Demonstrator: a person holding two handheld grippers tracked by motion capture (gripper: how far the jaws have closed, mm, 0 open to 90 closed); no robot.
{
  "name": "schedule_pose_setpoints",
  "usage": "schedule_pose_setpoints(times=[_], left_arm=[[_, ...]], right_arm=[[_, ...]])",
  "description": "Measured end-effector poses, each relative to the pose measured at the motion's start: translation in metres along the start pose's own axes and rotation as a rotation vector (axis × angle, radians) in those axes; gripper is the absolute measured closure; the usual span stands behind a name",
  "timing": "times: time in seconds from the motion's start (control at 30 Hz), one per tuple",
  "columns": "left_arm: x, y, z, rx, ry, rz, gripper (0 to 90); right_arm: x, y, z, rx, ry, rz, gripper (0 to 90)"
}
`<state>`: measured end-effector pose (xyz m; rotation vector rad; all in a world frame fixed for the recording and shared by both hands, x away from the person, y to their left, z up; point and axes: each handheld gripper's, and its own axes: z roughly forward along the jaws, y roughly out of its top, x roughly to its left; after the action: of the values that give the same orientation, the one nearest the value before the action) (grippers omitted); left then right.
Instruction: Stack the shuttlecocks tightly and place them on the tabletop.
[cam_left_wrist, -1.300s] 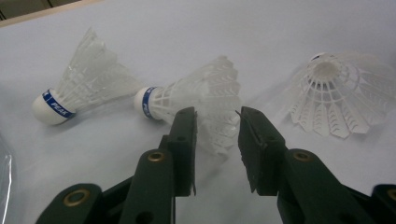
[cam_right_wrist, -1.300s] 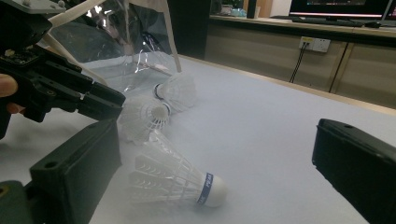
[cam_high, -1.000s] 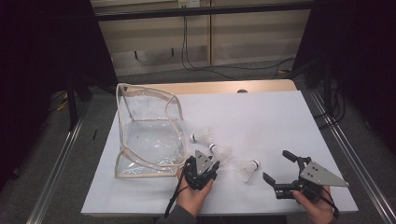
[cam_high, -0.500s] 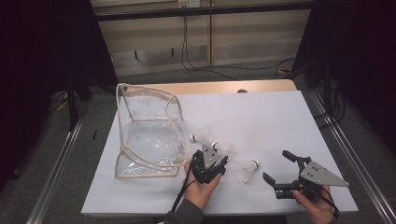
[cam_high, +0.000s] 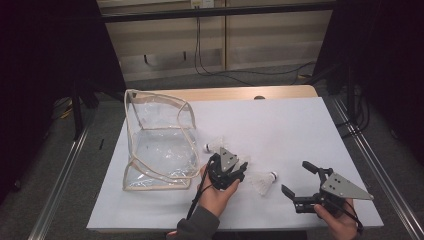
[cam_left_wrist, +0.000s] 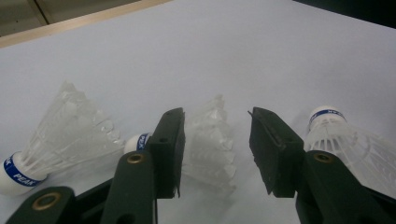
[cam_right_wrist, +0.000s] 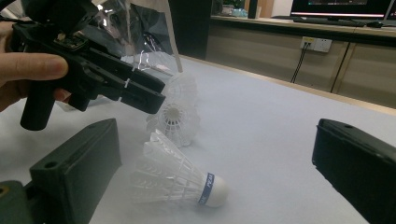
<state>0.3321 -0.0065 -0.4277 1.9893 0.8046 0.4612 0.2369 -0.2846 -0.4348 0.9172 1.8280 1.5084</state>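
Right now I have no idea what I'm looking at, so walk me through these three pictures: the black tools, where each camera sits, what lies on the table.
A person sits at a white table holding a hand-operated two-jaw gripper in each hand. The high view looks down from above; the other two cameras ride on the grippers and look along their black jaws.

On the table lies a clear plastic bag with a beige rim, and beside it three white shuttlecocks with blue bands.

The left gripper has just been opening its jaws; they straddle the middle shuttlecock with a gap on one side, so it isn't clamped. Another shuttlecock lies to one side, a third to the other.

The right gripper rests open, holding nothing, facing the nearest shuttlecock.
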Motion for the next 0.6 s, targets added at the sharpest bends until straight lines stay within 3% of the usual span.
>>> schedule_pose_setpoints(times=[0.17, 0.37, 0.43, 0.6], left_arm=[[-0.001, 0.006, 0.009, 0.028, -0.004, 0.007, 55.9], [0.001, 0.012, 0.017, 0.062, 0.017, 0.0, 65.7], [0.004, 0.013, 0.018, 0.067, 0.034, 0.016, 67.1], [0.007, 0.016, 0.019, 0.074, 0.025, 0.019, 73.8]], right_arm=[[-0.001, 0.0, 0.0, 0.002, 0.0, 0.002, 0.5], [-0.001, 0.0, 0.0, 0.001, 0.001, 0.002, 0.5], [-0.001, 0.0, 0.0, -0.002, 0.002, -0.001, 0.5], [-0.001, 0.0, 0.0, -0.001, 0.004, 0.004, 0.5]])
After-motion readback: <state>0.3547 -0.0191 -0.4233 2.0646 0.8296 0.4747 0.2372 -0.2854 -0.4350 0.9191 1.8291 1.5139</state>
